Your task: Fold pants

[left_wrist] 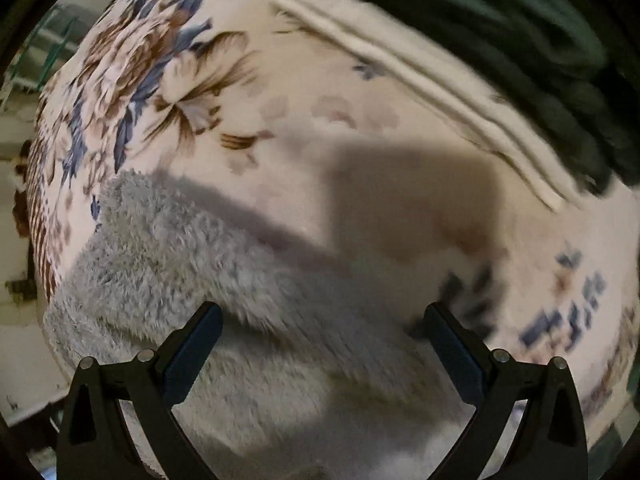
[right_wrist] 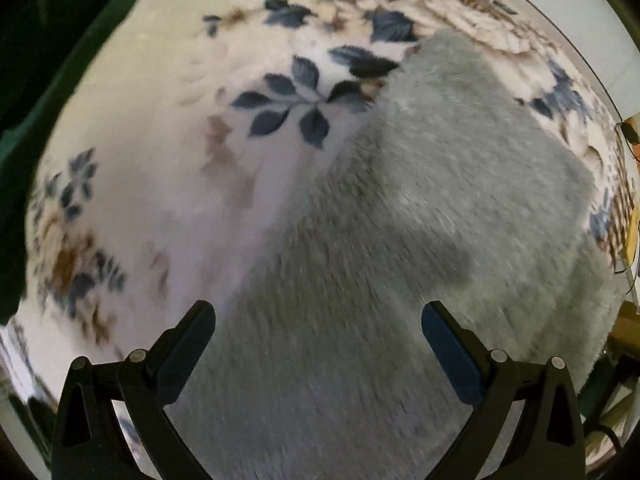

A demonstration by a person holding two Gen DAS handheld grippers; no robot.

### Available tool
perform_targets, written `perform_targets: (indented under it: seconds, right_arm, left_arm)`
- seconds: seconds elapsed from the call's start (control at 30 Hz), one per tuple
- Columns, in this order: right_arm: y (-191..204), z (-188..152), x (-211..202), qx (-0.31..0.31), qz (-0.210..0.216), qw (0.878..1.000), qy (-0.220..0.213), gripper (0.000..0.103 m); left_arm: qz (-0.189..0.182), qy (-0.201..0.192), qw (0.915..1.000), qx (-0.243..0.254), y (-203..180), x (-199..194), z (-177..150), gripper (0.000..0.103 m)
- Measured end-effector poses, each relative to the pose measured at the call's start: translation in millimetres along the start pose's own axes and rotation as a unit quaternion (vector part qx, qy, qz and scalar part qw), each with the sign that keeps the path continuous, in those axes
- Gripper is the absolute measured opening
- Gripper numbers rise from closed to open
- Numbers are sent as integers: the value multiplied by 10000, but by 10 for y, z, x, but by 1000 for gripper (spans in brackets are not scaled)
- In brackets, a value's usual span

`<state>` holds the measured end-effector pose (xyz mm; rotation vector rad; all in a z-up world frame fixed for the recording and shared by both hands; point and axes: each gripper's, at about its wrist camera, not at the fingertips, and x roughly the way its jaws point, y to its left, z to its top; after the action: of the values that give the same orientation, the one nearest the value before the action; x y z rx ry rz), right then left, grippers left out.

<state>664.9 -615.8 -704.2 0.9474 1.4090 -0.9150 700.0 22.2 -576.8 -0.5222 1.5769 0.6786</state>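
Note:
The fuzzy grey pants [left_wrist: 224, 304] lie flat on a cream floral blanket [left_wrist: 304, 92]. In the left wrist view they fill the lower left and run under my left gripper [left_wrist: 324, 320], which is open and empty just above them. In the right wrist view the pants [right_wrist: 440, 216] stretch from the bottom to the upper right, their far end near the blanket's flower print. My right gripper [right_wrist: 318, 320] is open and empty above the pants, near their left edge. Both views are motion-blurred.
The floral blanket [right_wrist: 160, 184] covers the bed surface. A dark green cloth [left_wrist: 500, 28] lies at the top right of the left wrist view and along the left edge of the right wrist view [right_wrist: 36, 92]. The bed's edge shows at the far left [left_wrist: 36, 184].

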Motion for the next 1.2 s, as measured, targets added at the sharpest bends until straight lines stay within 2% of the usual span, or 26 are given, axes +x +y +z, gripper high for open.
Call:
perform_targets:
  seconds: [0.1,0.17,0.23,0.3,0.37,0.4,0.47,0.5,0.53,0.57,0.7,0.87,0.93,1.07,1.2]
  right_arm:
    - [64,84,189,97,-29,9998,145,103]
    - [140,94,273,96,-89,9998,181,103]
    - [226,85,336,1,-183,9996,224,103]
    - [297,50,377,-93,-309,9992,230,102]
    - [344,2,361,-199,-396,9988,184,93]
    - [368,-21,343,-262,-407,9987,151,87]
    - [404,-104,274,-444,-457,9980,57,56]
    - [388,-165,214,-531,-499,9973,13,46]
    - [368,-218,166,-588,-483,9971,-5,26]
    - [339,-270,114,-623,-451,9970,-34,11]
    - [134,-542,-283,-736,-159,9967,-311,8]
    - [-236,-945,-1009,-872,335,9933,-684,7]
    - [-360,-773,-1253,-882,535,9916,-780,6]
    - [-827,-828,-1621,-744,1046,9887,-781,6]
    - [-1462,-1046,-1762,-770,1263,9860,-776,6]
  left_arm:
    - [-63,67,9997,-207,70,71,62,97]
    - [-88,126,9995,-293,94,102,113,81]
    - [-203,137,9991,-340,67,126,207,74]
    - [-256,27,9992,-299,61,113,272,55]
    - [-323,-79,9992,-230,40,57,335,19]
    - [-407,-123,9988,-226,49,22,354,14]
    - [-661,-241,9972,-271,117,-95,392,9]
    - [-762,-259,9963,-285,151,-135,402,7]
    - [-941,-257,9948,-293,204,-196,416,7]
    - [-1057,-264,9936,-286,245,-255,400,6]
    - [-1508,-334,9879,-128,428,-510,399,5]
    - [-2156,-517,9750,-171,972,-901,211,4]
    - [-2444,-618,9673,-269,1274,-1104,53,4]
    - [-2765,-791,9573,-293,1806,-1355,-423,4]
    - [-2797,-874,9556,-321,2272,-1464,-954,4]
